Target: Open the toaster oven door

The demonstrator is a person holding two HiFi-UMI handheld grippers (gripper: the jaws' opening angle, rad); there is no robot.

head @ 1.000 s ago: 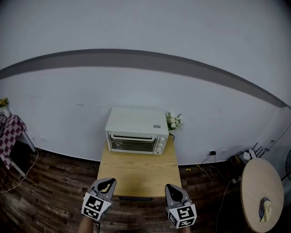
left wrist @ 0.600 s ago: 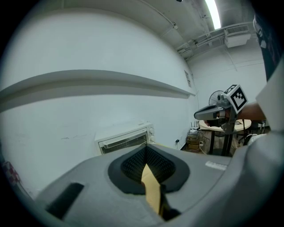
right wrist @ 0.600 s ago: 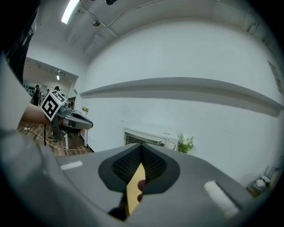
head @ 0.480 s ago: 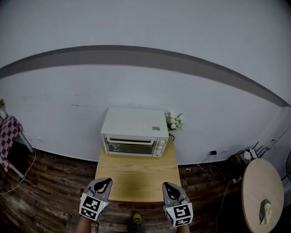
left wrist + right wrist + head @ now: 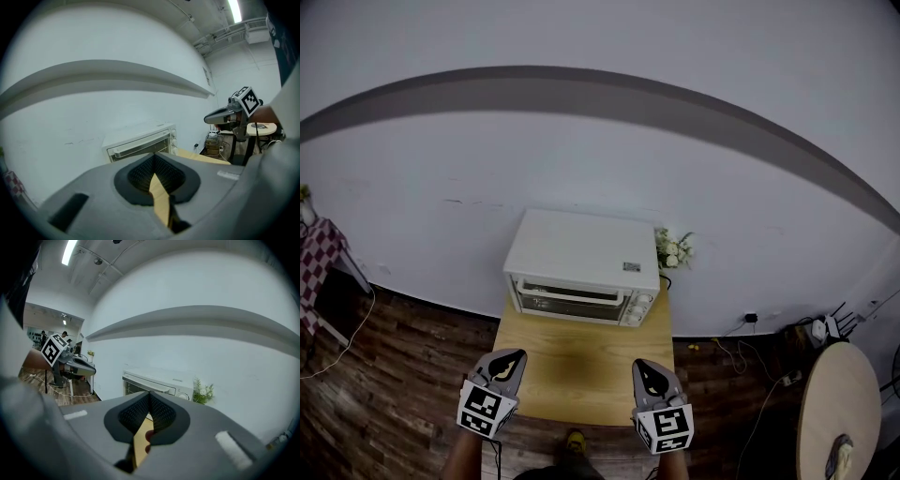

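Approach stage: the left gripper (image 5: 509, 357) and right gripper (image 5: 646, 366), both closed and empty, hover at the counter (image 5: 581, 375) edge; next, 1 must reach the toaster oven (image 5: 581, 253) door handle (image 5: 571, 289).

Between my left gripper (image 5: 508, 360) and right gripper (image 5: 649, 371), both slim with jaws pressed together, the bare wooden tabletop (image 5: 581, 370) lies open toward 12 o'clock. Nothing stands on it until the toaster oven (image 5: 581, 272), which fills the far end almost edge to edge. The wall (image 5: 581, 159) closes off everything behind it. At 1 o'clock a bunch of flowers (image 5: 677, 251) crowds the oven's right flank. Off both table sides there is open floor (image 5: 412, 375). A round table (image 5: 830, 403) at 3 o'clock and a checked cloth (image 5: 314, 272) at 10 o'clock stand well apart.
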